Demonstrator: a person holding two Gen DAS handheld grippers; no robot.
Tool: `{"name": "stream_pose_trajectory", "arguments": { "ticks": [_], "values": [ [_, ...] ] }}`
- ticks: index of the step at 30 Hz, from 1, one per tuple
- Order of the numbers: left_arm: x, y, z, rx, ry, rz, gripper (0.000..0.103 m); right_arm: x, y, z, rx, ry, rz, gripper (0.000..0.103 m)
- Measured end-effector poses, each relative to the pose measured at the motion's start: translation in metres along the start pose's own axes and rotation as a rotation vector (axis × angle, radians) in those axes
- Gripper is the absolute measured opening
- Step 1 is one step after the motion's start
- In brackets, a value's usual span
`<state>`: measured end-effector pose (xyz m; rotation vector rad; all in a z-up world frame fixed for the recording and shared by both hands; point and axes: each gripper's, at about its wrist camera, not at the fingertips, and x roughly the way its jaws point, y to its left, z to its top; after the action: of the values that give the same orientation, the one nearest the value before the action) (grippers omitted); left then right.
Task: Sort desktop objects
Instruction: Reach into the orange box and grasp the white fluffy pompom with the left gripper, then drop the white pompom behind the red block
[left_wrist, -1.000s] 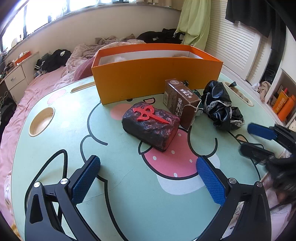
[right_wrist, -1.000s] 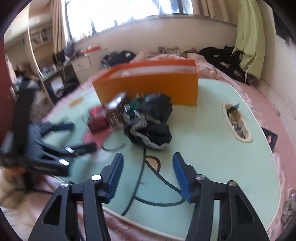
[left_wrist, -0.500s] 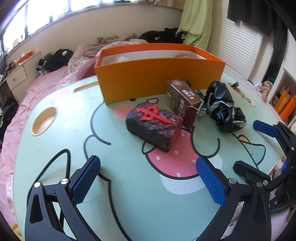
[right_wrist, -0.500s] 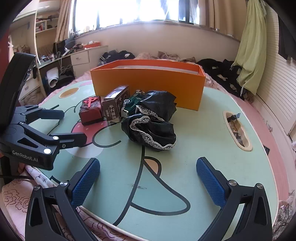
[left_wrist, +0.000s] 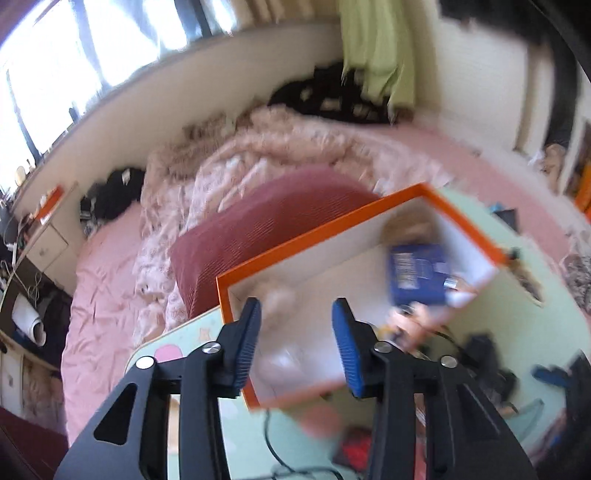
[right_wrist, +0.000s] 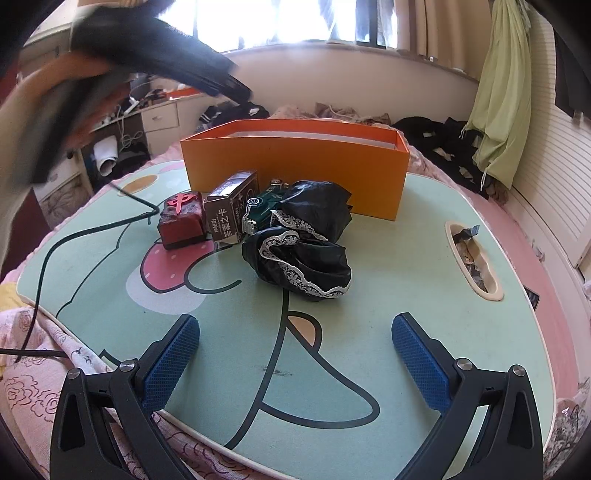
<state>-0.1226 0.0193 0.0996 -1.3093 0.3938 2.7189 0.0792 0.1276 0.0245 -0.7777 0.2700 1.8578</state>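
Observation:
An orange box (right_wrist: 295, 166) stands at the back of the green table (right_wrist: 388, 258). In front of it lie a dark red block with a red character (right_wrist: 183, 219), a brown carton (right_wrist: 231, 212), a green toy car (right_wrist: 264, 205) and black lace cloth (right_wrist: 306, 254). My right gripper (right_wrist: 295, 354) is open and empty over the table's near edge. My left gripper (left_wrist: 295, 343) hangs above the orange box (left_wrist: 332, 236), fingers partly closed with nothing between them. The view is blurred. A blue pack (left_wrist: 419, 275) lies inside the box.
An oval cup hole (right_wrist: 472, 266) holding scraps is on the table's right side. A black cable (right_wrist: 74, 236) crosses the left part. Pink bedding (left_wrist: 258, 177) and a dark red pillow (left_wrist: 266, 229) lie behind the box. A blurred arm (right_wrist: 110, 55) passes at upper left.
My left gripper has risen and swung up over the orange box, its fingers closing in from wide open. My right gripper stays open and has barely moved.

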Motion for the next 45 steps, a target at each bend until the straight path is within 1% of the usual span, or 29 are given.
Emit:
{"name": "stream_pose_trajectory", "arguments": {
  "ticks": [2,3,7,10,13,14,15,17,19,21,22,23,24,26,29,30,32,35,38,40,41,42,43,44,45],
  "values": [
    [0.028,0.01,0.009,-0.029,0.077,-0.014,0.041,0.001,0.0,0.001,0.0,-0.001,0.0,0.103],
    [0.038,0.013,0.011,-0.036,0.101,-0.018,0.041,0.001,0.0,0.002,0.0,-0.001,0.001,0.103],
    [0.073,0.012,0.011,-0.039,0.184,0.009,0.04,0.001,0.001,0.002,0.0,-0.001,0.001,0.103],
    [0.091,0.004,0.011,-0.011,0.217,0.039,0.041,0.001,0.001,0.002,0.0,-0.001,0.001,0.103],
    [0.103,-0.005,0.011,0.024,0.229,0.099,0.041,0.001,0.001,0.002,0.0,-0.001,0.001,0.103],
    [0.106,-0.005,0.01,0.017,0.237,0.095,0.041,0.001,0.001,0.002,0.0,-0.002,0.001,0.103],
    [0.107,-0.005,0.009,0.012,0.235,0.088,0.034,0.001,0.0,0.002,-0.001,-0.002,0.001,0.103],
    [0.103,-0.004,0.006,0.006,0.216,0.082,0.034,0.002,0.003,0.003,0.0,-0.002,0.001,0.103],
    [0.096,-0.003,0.007,0.003,0.199,0.06,0.033,0.002,0.003,0.003,-0.001,-0.002,0.0,0.103],
    [0.085,0.0,0.008,-0.005,0.164,0.055,0.033,0.002,0.003,0.003,-0.001,-0.002,0.0,0.103],
    [0.072,0.004,0.008,-0.026,0.136,0.033,0.033,0.002,0.002,0.003,-0.001,-0.002,0.0,0.103],
    [0.062,0.006,0.009,-0.039,0.113,0.003,0.033,0.002,0.002,0.003,-0.002,-0.002,0.0,0.103],
    [0.047,0.007,0.007,-0.054,0.082,-0.041,0.033,0.002,0.003,0.003,-0.002,-0.002,0.0,0.103],
    [0.007,0.003,0.001,-0.067,0.01,-0.157,0.033,0.002,0.002,0.003,-0.002,-0.002,0.0,0.103],
    [-0.031,-0.006,-0.017,-0.06,-0.036,-0.265,0.033,0.002,0.002,0.002,-0.002,-0.002,0.0,0.103],
    [-0.039,-0.011,-0.026,-0.057,-0.037,-0.3,0.034,0.002,0.002,0.002,-0.002,-0.002,0.001,0.103],
    [-0.043,-0.022,-0.038,-0.045,-0.03,-0.326,0.034,0.002,0.002,0.002,-0.003,-0.002,0.001,0.103],
    [-0.037,-0.036,-0.054,-0.029,-0.006,-0.314,0.034,0.002,0.002,0.002,-0.003,-0.002,0.001,0.103],
    [-0.025,-0.037,-0.064,-0.069,0.034,-0.3,0.034,0.002,0.002,0.002,-0.003,-0.002,0.001,0.103],
    [-0.024,-0.035,-0.069,-0.1,0.032,-0.299,0.039,0.002,0.002,0.002,-0.003,-0.002,0.001,0.103],
    [-0.027,-0.033,-0.071,-0.112,0.007,-0.289,0.041,0.002,0.002,0.002,-0.003,-0.002,0.001,0.103],
    [-0.032,-0.03,-0.072,-0.117,-0.02,-0.28,0.046,0.002,0.002,0.002,-0.003,-0.002,0.001,0.103],
    [-0.04,-0.029,-0.075,-0.12,-0.064,-0.268,0.055,0.002,0.002,0.002,-0.003,-0.002,0.002,0.103],
    [-0.046,-0.028,-0.077,-0.121,-0.09,-0.262,0.061,0.002,0.002,0.002,-0.003,-0.002,0.002,0.103],
    [-0.051,-0.026,-0.079,-0.12,-0.11,-0.257,0.074,0.002,0.002,0.002,-0.003,-0.002,0.002,0.103]
  ]
}}
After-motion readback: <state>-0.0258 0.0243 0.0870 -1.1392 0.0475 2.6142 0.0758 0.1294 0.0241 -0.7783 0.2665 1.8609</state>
